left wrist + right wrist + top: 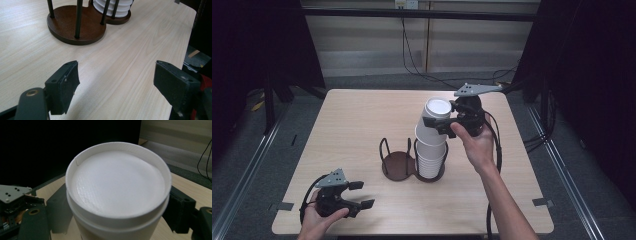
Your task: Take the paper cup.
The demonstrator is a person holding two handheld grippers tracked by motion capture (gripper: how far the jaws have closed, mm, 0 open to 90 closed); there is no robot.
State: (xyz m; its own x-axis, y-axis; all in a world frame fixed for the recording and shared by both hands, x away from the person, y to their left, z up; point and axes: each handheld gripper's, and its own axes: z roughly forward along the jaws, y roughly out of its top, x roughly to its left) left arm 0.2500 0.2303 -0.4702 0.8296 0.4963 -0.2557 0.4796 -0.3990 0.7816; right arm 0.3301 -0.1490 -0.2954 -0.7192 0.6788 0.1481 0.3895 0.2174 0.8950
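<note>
Left tool [358, 194] rests low on the table [362, 120], jaws spread wide, holding nothing. Centre, the brown cup holder [396, 165] carries the white cup stack [430, 160]. Right tool [447, 121] clamps the upside-down top cup [435, 116], tilted, atop that stack.

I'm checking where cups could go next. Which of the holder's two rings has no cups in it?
The left ring of the cup holder: its brown base is bare, while the right ring carries the white cup stack.

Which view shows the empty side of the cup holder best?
The left gripper view: the empty ring of the cup holder sits close, base and posts sharp. The high view shows the whole holder, small, beside the white cup stack. The right gripper view has the top cup instead.
</note>
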